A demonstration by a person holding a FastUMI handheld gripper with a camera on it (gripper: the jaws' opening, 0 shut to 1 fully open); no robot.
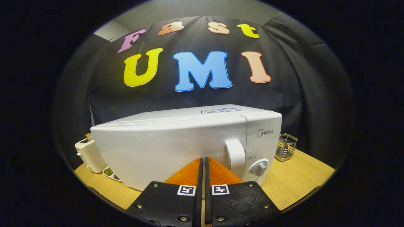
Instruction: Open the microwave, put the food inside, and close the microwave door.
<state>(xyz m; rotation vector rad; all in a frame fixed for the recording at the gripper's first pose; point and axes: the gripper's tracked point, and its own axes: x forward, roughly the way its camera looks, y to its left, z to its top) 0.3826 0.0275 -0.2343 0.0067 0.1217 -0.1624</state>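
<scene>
Facing the gripper (pixel 203 161), its fingers pressed together on nothing, the boxy white microwave (pixel 186 145) is being kept shut; every step is judged outstanding.

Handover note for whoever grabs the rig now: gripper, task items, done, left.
Hand-held gripper: fingers shut together, holding nothing, tips right at the microwave door, just beside its handle.
Microwave: on the wooden table, door closed; control dial beyond the handle.
Food: a dish with something in it sits by the microwave's far side, next to a toaster; contents too small to tell. Wire basket on the other side.
Done: nothing visible.
Left: open door, load food, close door.
</scene>
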